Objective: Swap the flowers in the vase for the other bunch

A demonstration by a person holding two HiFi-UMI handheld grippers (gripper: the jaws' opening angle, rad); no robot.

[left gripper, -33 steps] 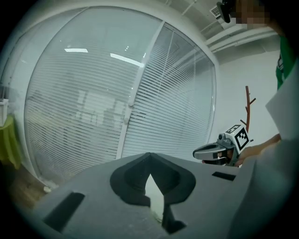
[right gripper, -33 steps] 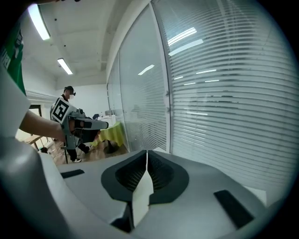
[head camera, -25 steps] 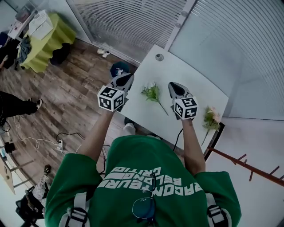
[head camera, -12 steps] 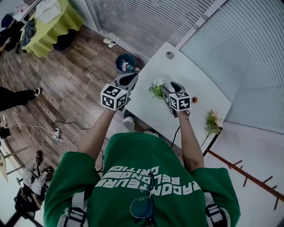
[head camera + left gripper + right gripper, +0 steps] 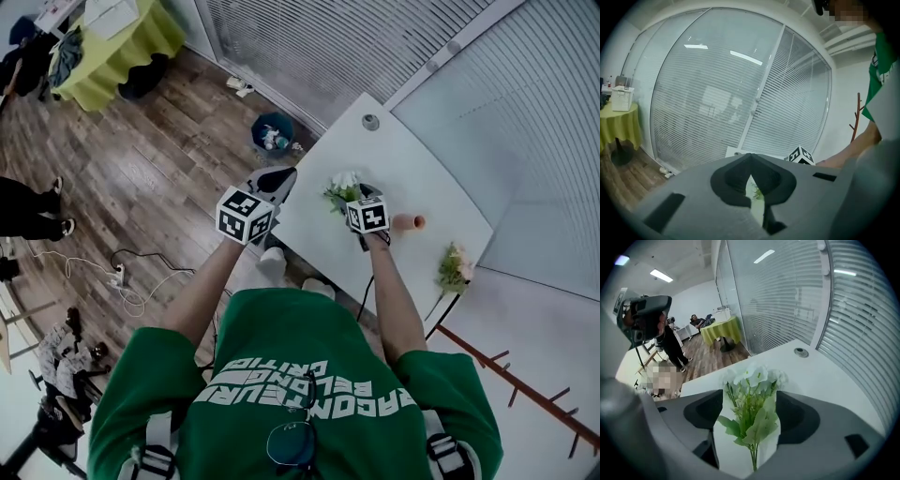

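Your main risk is closing the right gripper (image 5: 749, 401) where it sits now. The white bunch (image 5: 752, 376) lies flat on the desk (image 5: 412, 169) with its leaves and blooms, not the bare stem, between the fingers. A squeeze here could crush the foliage, or catch only a few stalks and let the rest slide out on the lift. The stems also hug the desk, so a steep approach may jam the fingertips on the top before they get around anything. Those fingers have just been opening and stand wide apart, pressing on nothing. The pink bunch (image 5: 453, 265) sits well apart at the desk's right edge, and I cannot tell whether it is in a vase. A small pinkish cylinder (image 5: 408, 222) lies just right of that gripper. Your right arm reaches forward with the gripper tipped steeply down over the flowers. The left gripper (image 5: 270, 183) hovers nearly level at the desk's left edge, fingers together and empty.
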